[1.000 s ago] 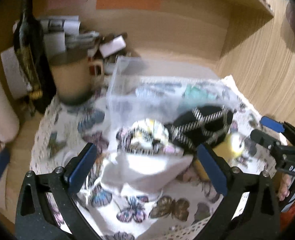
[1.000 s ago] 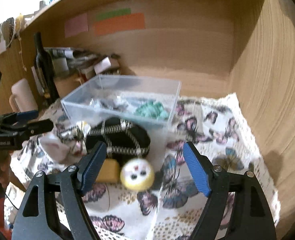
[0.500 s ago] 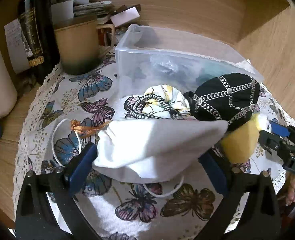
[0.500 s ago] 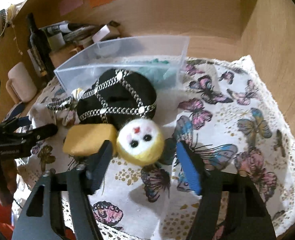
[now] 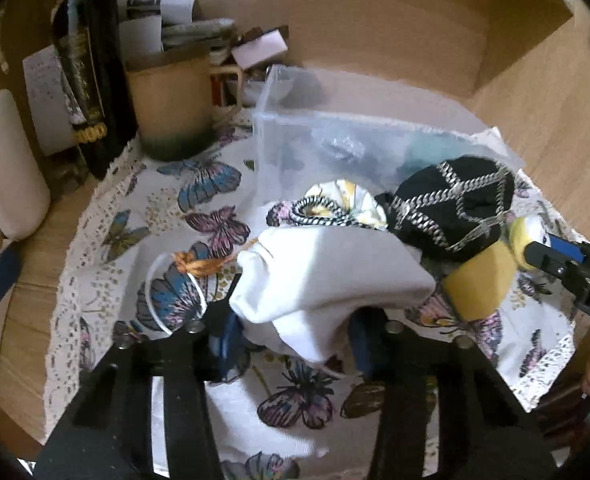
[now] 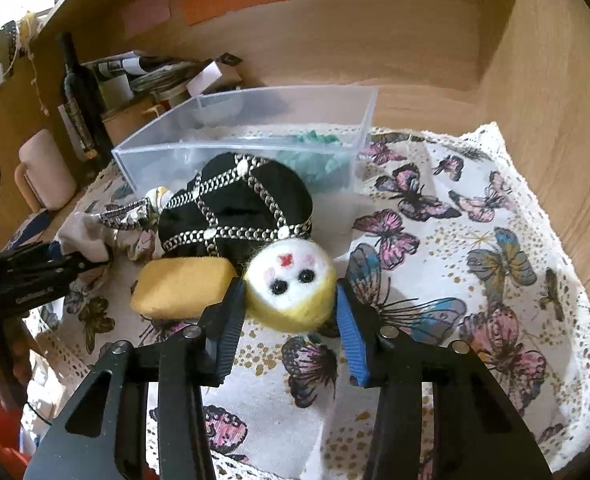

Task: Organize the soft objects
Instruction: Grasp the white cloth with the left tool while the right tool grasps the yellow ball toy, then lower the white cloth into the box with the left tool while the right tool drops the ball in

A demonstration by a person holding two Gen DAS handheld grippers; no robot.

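The left gripper (image 5: 291,332) has its fingers pinched on the near edge of a white cloth pouch (image 5: 327,280), which lies on the butterfly-print tablecloth (image 6: 475,240) covering the table. The right gripper (image 6: 289,316) has its fingers closed against both sides of a yellow-and-white felt ball (image 6: 291,284) with a face; the ball rests on the tablecloth.

Touching the ball on its left is a yellow sponge block (image 6: 183,286). Behind both lies a black pouch with chain trim (image 6: 235,208), and beside that, a patterned scrunchie (image 5: 335,208).

The clear plastic bin (image 6: 359,120) stands toward the far edge of the table, just behind the black pouch. It holds a teal soft item (image 6: 315,152); other contents are too blurred to identify.

At the far left corner stand a tan mug (image 5: 173,108) and a dark bottle (image 5: 87,72).
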